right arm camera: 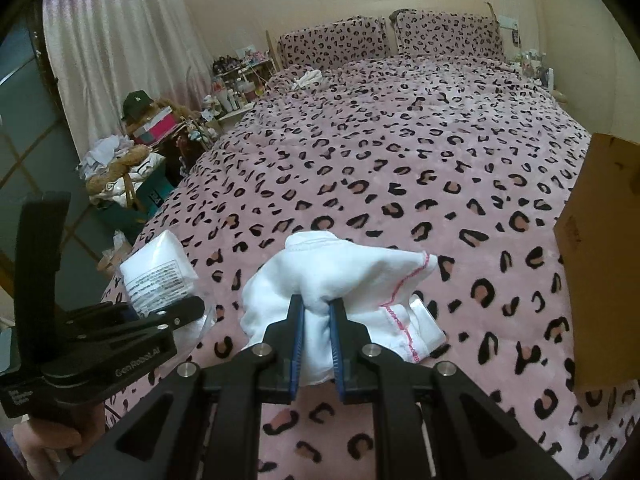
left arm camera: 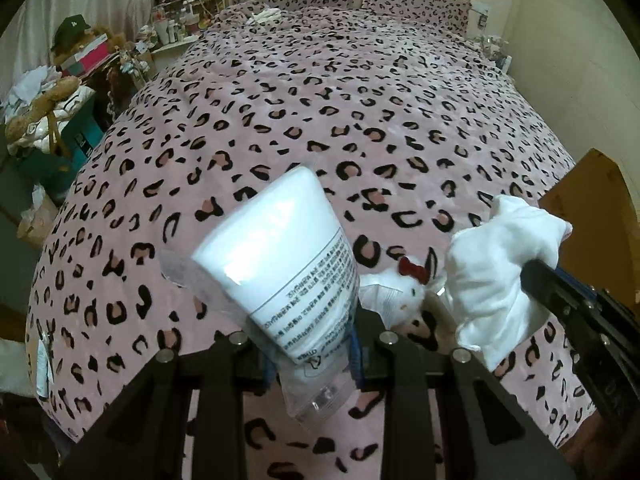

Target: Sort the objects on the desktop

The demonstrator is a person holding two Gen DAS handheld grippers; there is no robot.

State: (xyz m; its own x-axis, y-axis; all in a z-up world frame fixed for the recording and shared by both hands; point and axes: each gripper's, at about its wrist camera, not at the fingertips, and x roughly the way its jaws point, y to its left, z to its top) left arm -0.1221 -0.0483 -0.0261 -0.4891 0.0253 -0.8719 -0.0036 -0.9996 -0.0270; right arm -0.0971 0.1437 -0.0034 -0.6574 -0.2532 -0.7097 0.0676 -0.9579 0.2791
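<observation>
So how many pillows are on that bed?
2, both in leopard print, side by side at the bed's head: the left pillow by the cluttered shelf, the right pillow near the far wall. None else visible.

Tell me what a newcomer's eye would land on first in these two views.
First, the pink leopard-print bedspread filling both views. Next, the left tongs shut on a clear-wrapped white pack with small printed text, low in the left wrist view, and the right tongs pinching a white cloth with pink stitching. A brown cardboard box stands at the right edge.
</observation>
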